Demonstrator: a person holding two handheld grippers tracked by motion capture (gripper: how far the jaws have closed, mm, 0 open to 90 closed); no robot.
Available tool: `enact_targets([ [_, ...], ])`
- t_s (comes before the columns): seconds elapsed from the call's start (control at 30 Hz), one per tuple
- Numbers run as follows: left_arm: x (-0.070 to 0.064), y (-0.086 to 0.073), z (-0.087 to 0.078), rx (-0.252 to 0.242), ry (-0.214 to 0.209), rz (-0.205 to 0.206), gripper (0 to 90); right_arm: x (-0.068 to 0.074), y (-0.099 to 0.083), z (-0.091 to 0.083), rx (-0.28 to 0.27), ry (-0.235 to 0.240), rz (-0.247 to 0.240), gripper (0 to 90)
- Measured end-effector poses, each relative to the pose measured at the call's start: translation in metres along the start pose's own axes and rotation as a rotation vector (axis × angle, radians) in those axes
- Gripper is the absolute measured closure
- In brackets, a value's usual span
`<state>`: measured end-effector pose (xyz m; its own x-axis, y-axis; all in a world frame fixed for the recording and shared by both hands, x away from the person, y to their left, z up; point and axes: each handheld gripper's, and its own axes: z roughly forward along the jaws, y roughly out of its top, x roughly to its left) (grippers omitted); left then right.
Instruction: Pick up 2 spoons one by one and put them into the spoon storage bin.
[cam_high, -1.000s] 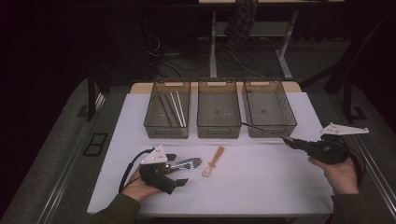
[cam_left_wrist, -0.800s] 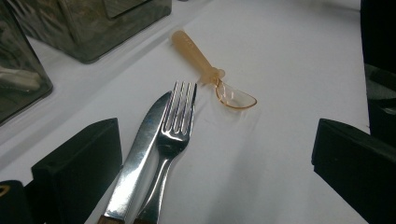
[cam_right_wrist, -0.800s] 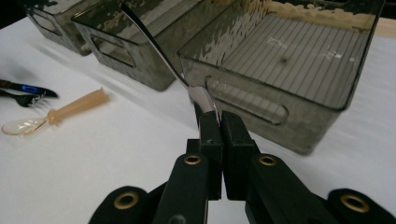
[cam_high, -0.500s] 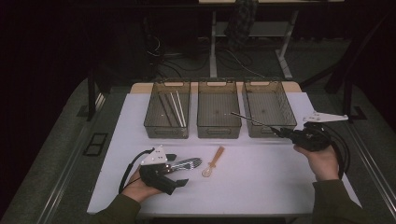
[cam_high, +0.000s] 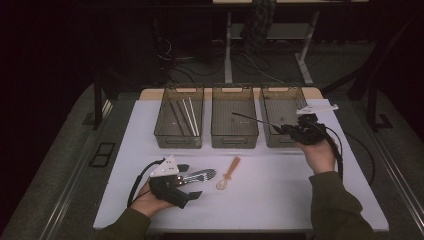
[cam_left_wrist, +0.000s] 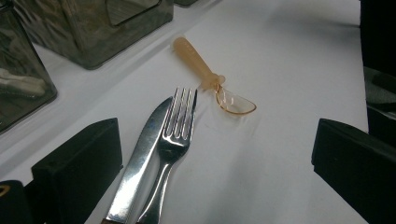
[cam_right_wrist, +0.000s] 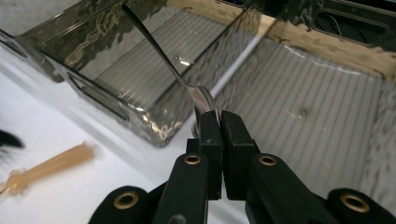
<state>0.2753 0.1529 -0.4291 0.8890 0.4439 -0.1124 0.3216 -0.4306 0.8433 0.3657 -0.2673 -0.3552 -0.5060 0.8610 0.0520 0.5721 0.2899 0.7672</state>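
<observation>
My right gripper (cam_high: 281, 129) (cam_right_wrist: 219, 117) is shut on the bowl of a thin metal spoon (cam_high: 252, 120) (cam_right_wrist: 161, 53). It hovers over the front left corner of the right bin (cam_high: 289, 141) (cam_right_wrist: 308, 98), and the spoon's handle reaches out over the middle bin (cam_high: 234, 138) (cam_right_wrist: 109, 105). My left gripper (cam_high: 192, 181) (cam_left_wrist: 217, 135) rests open on the white table, its jaws either side of a metal fork (cam_high: 202, 175) (cam_left_wrist: 180, 123) and a knife (cam_left_wrist: 140, 158) lying together. An orange plastic spoon (cam_high: 229, 173) (cam_left_wrist: 205, 74) (cam_right_wrist: 51, 163) lies just beyond them.
Three smoky clear bins stand in a row at the back of the white tabletop (cam_high: 280, 200). The left bin (cam_high: 178, 136) holds several thin sticks. Cables trail from both grippers. Dark floor and desk legs lie beyond the table.
My right gripper has carried the metal spoon leftward and away from the person, from the table's right side to the right bin's front corner. The left gripper has stayed put.
</observation>
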Motion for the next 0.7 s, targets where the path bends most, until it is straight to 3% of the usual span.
enact_targets([
  [0.3, 0.000, 0.000, 0.000, -0.003, -0.004, 0.004, 0.5, 0.016, 0.032, 0.038, 0.064, -0.032, -0.040, 87.5],
  [0.7, -0.001, 0.001, -0.001, -0.008, -0.012, 0.006, 0.6, 0.035, 0.050, 0.077, 0.120, -0.048, -0.062, 87.1],
])
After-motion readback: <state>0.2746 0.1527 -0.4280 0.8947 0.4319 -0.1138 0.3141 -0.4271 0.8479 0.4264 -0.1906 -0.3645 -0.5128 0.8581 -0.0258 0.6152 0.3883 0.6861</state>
